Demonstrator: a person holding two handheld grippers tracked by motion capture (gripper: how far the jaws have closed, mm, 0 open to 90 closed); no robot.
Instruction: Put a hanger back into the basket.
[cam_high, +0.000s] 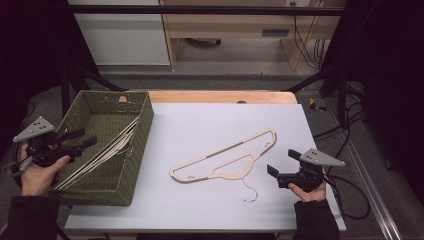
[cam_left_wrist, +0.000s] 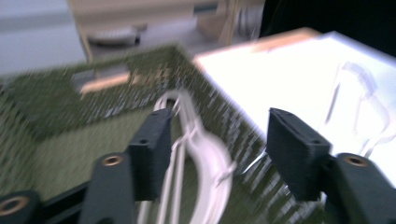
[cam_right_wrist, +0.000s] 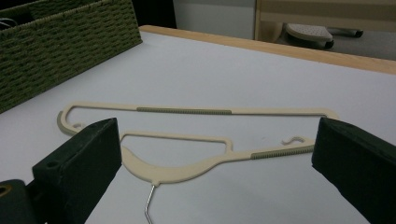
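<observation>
Even, soft overhead light falls on the white table top (cam_high: 210, 125) in the high view, while the surroundings at nine and three o'clock sink into near-black. The hanger (cam_high: 225, 157) casts only a faint shadow. The left gripper view is heavily motion-blurred, with the table glaring white at two o'clock. The right gripper view is sharp, its near jaws slightly soft.
</observation>
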